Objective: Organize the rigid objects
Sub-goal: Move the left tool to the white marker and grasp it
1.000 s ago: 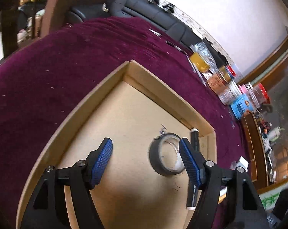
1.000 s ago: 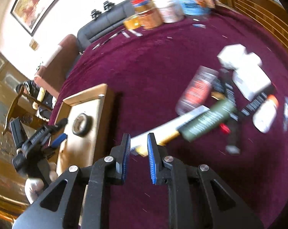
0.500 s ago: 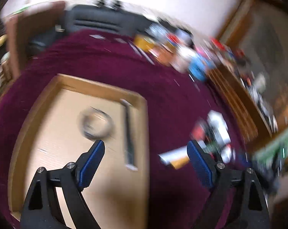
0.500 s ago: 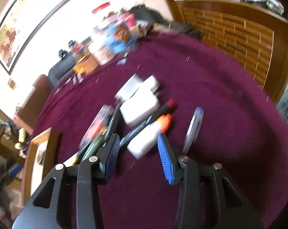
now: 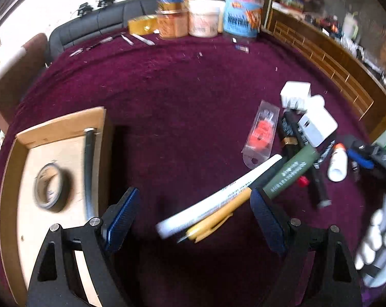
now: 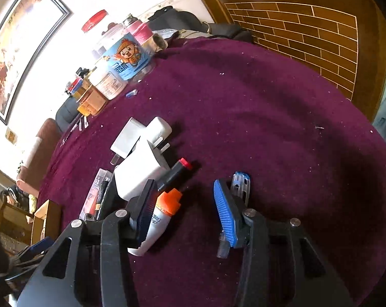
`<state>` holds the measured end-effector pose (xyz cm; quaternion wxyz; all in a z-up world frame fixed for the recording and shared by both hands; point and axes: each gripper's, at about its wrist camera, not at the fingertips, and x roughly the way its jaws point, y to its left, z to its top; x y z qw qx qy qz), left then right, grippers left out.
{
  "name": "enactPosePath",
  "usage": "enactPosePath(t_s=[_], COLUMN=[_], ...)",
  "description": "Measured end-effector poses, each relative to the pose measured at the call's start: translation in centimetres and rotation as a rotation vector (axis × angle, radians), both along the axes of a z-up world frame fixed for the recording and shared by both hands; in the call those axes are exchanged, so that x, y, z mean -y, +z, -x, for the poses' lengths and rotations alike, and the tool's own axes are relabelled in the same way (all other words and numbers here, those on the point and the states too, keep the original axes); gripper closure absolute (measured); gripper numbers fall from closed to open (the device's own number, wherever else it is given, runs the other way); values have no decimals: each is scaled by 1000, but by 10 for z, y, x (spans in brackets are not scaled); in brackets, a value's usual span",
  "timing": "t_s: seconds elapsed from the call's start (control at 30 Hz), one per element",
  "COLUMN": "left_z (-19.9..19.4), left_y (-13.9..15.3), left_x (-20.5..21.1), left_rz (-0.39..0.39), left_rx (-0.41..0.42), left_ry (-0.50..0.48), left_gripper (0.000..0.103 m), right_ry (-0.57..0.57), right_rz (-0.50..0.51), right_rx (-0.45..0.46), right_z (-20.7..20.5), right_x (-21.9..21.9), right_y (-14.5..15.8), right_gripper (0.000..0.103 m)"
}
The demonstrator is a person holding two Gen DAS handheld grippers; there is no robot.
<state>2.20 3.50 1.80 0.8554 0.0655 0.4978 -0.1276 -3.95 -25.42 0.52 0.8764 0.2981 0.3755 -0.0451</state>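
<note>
Hovering spread-fingered, your left gripper (image 5: pixel 193 220) frames a white tube (image 5: pixel 218 194) at lower centre, while your right gripper (image 6: pixel 185 209), also spread, straddles a white orange-capped bottle (image 6: pixel 159 220).

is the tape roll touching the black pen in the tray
Apart. In the left wrist view the tape roll lies on the tray floor with a bare strip of wood between it and the black pen along the right wall.
</note>
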Motion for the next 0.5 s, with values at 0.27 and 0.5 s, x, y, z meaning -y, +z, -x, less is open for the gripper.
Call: enactPosePath(t_s=[0.27, 0.5], left_z=[46, 44], left_y=[-2, 12], left_x=[11, -17], left_rz=[103, 143], left_rx=[-74, -34], left_ry=[-155, -64], left_gripper=[72, 72], right_ry=[44, 52], right_rz=[35, 38], right_rx=[-5, -3], right_z=[-3, -3], right_x=[-9, -10], right_y=[0, 1], right_gripper=[52, 49])
